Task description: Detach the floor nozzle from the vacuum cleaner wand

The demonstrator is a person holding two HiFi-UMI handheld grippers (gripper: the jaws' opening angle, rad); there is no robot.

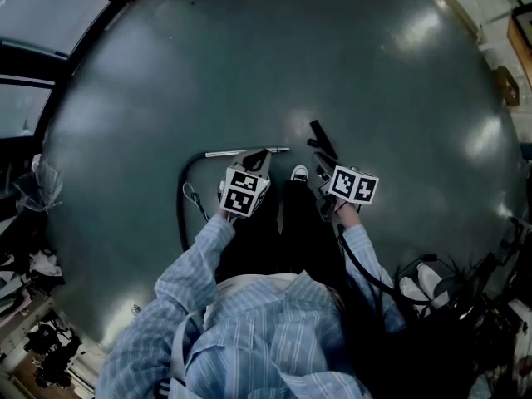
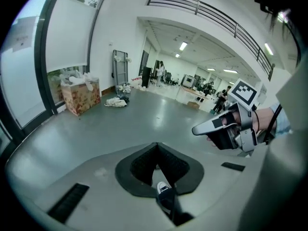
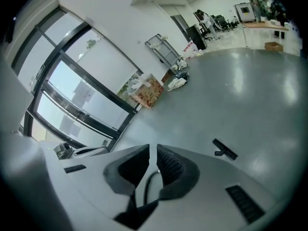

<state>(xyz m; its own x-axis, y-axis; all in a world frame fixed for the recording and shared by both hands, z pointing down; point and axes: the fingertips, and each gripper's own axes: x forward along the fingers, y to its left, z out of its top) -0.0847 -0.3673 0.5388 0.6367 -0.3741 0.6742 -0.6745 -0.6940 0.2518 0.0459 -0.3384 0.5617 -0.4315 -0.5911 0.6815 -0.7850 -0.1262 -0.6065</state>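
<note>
Left tongs [image 2: 156, 146], right tongs [image 3: 153, 148] closed, empty, floor nozzle [image 1: 322, 139] apart from wand [image 1: 247, 151], hose [image 1: 183, 214]

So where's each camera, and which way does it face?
Head view: on the head, facing down at the floor; sleeves, left hand-held gripper and right hand-held gripper show.
Left gripper view: on the left one, facing the hall; right one shows.
Right gripper view: on the right one, facing windows.
Shared: floor nozzle, head and right gripper views.
</note>
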